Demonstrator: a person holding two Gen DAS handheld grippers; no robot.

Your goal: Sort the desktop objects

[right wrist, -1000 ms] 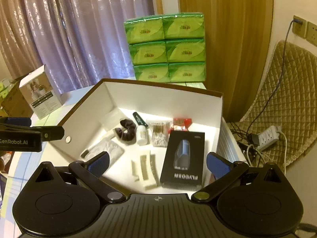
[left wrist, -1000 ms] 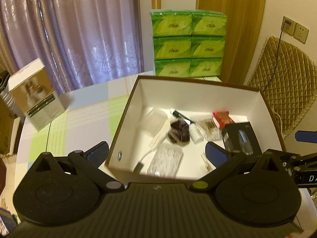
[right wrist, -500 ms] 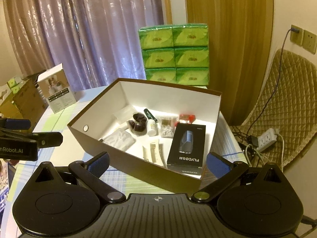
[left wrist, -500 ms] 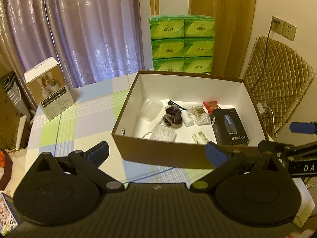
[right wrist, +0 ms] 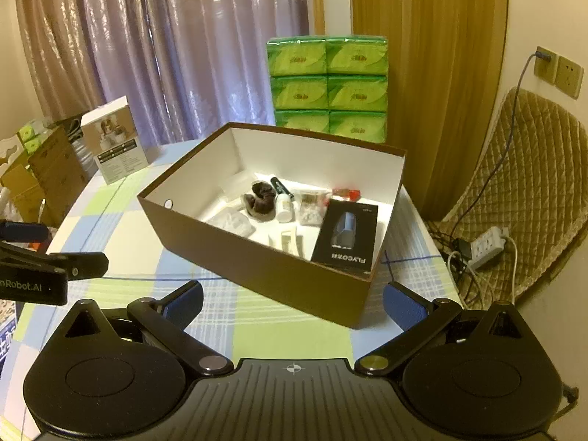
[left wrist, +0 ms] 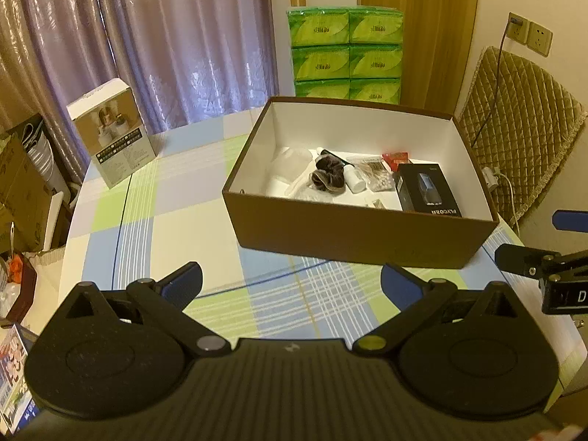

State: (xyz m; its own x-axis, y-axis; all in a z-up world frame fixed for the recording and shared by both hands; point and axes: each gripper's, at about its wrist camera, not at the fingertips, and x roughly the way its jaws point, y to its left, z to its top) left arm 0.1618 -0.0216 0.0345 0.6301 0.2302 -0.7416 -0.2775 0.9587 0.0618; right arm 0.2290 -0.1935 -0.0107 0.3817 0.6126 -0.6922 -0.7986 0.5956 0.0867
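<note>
A brown cardboard box [left wrist: 352,239] [right wrist: 257,268] with a white inside stands on the checked tablecloth. Inside lie a black product box [left wrist: 428,193] [right wrist: 345,233], a dark hair scrunchie [left wrist: 329,178] [right wrist: 261,202], a small white bottle [right wrist: 283,207], a bag of cotton swabs [left wrist: 375,178], a red packet [left wrist: 395,157] and clear plastic pieces. My left gripper [left wrist: 292,286] hovers open over the cloth in front of the box, holding nothing. My right gripper [right wrist: 294,299] is open and empty too, near the box's front right corner.
A white carton [left wrist: 114,130] [right wrist: 115,143] stands at the table's far left. Green tissue packs [left wrist: 343,55] [right wrist: 327,88] are stacked behind the box. A quilted chair [right wrist: 529,191] and a power strip [right wrist: 488,246] are on the right, cardboard boxes [right wrist: 44,169] on the left.
Both grippers have drawn back and up from over the box; the box now appears farther away with its front wall in full view. Both stay open and empty.
</note>
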